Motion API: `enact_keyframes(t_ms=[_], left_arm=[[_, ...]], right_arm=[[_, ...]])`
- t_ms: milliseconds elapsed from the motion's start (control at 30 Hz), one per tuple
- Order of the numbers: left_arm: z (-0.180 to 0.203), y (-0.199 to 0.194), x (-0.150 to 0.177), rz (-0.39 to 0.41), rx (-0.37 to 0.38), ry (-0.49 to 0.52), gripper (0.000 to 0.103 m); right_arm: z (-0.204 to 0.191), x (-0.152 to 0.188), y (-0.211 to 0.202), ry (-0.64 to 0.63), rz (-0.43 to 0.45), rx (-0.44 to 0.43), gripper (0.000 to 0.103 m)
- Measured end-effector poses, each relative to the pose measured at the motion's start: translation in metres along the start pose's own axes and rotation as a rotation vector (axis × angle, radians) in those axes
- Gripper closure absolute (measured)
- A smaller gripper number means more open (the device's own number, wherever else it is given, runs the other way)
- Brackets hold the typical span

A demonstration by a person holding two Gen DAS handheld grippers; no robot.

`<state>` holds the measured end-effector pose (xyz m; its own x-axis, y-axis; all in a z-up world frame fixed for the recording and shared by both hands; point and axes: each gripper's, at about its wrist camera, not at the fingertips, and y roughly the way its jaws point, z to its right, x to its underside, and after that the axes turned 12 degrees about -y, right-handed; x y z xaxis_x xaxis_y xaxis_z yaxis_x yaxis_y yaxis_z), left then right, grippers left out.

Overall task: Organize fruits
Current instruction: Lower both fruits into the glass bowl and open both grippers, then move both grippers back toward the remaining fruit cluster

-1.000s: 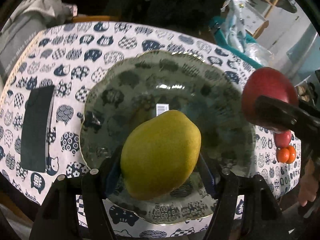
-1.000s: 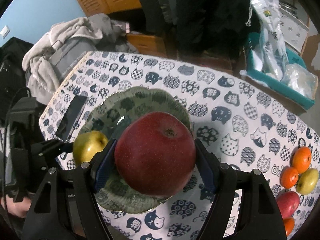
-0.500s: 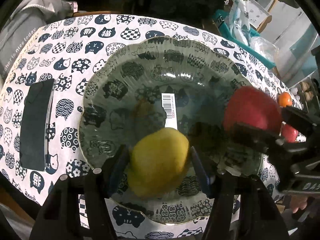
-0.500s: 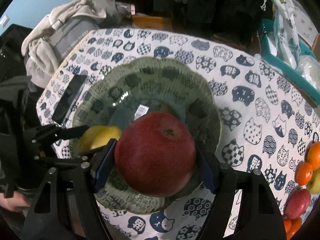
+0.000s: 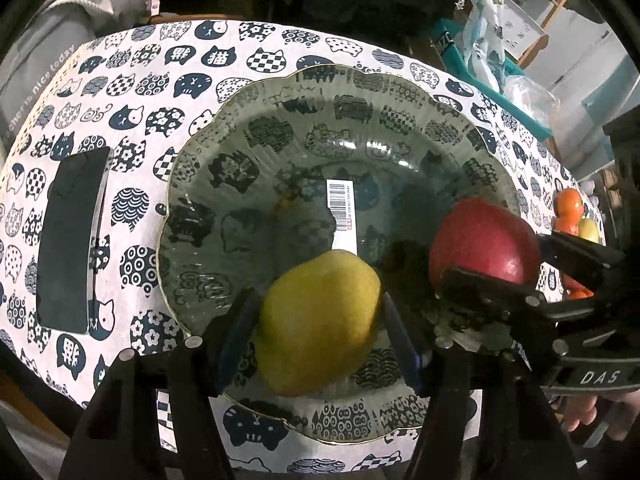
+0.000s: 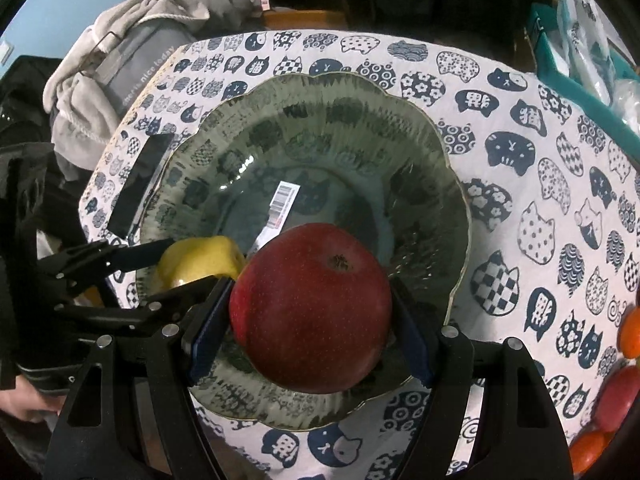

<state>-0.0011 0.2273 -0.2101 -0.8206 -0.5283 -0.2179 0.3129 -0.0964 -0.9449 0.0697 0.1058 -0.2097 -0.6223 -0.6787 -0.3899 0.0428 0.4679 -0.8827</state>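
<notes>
A yellow-green apple [image 5: 320, 320] sits between the pads of my left gripper [image 5: 318, 320], which is shut on it just over the near part of a green-tinted glass plate [image 5: 304, 70] with a scalloped rim. My right gripper [image 6: 310, 320] is shut on a big red apple [image 6: 312, 308] over the near side of the same plate [image 6: 320, 76]. In the left wrist view the red apple [image 5: 484, 236] hangs over the plate's right side, close beside the yellow one. The right wrist view shows the yellow-green apple [image 6: 200, 260] on the left. Whether either fruit touches the glass is hidden.
A barcode sticker [image 5: 340, 208] shows through the plate's middle. A black phone [image 5: 68, 236] lies left of the plate on the cat-print cloth. Oranges and other fruit [image 6: 624, 396] lie at the right edge. Grey clothes [image 6: 120, 60] and a teal tray [image 6: 560, 60] flank the table's far side.
The right gripper has carried the red apple down and in over the plate, close beside the yellow apple. The yellow apple looks smaller and lower over the plate than before.
</notes>
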Motion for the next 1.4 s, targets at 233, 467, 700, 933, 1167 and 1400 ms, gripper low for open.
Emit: enact_keyframes(t_ms=[233, 467, 700, 933, 1167, 1400], left_arm=[[-0.003, -0.008, -0.002, 0.000, -0.014, -0.037, 0.037], [-0.002, -0.023, -0.006, 0.026, 0.018, -0.059, 0.037], [0.005, -0.035, -0.009, 0.050, 0.050, -0.053, 0.033], [0.025, -0.054, -0.008, 0.093, 0.082, -0.014, 0.032], [0.054, -0.074, -0.005, 0.137, 0.116, 0.042, 0.029], [0.094, -0.088, 0.005, 0.139, 0.168, 0.108, 0.029]], right_arm=[[-0.008, 0.003, -0.001, -0.039, -0.008, 0.019, 0.028], [-0.010, 0.002, -0.015, -0.053, 0.065, 0.030, 0.026], [-0.011, -0.001, -0.035, -0.050, 0.108, 0.055, 0.026], [-0.009, -0.001, -0.070, -0.049, 0.168, 0.120, 0.026], [-0.001, 0.007, -0.115, -0.030, 0.236, 0.193, 0.026], [0.010, 0.021, -0.161, -0.007, 0.300, 0.251, 0.025]])
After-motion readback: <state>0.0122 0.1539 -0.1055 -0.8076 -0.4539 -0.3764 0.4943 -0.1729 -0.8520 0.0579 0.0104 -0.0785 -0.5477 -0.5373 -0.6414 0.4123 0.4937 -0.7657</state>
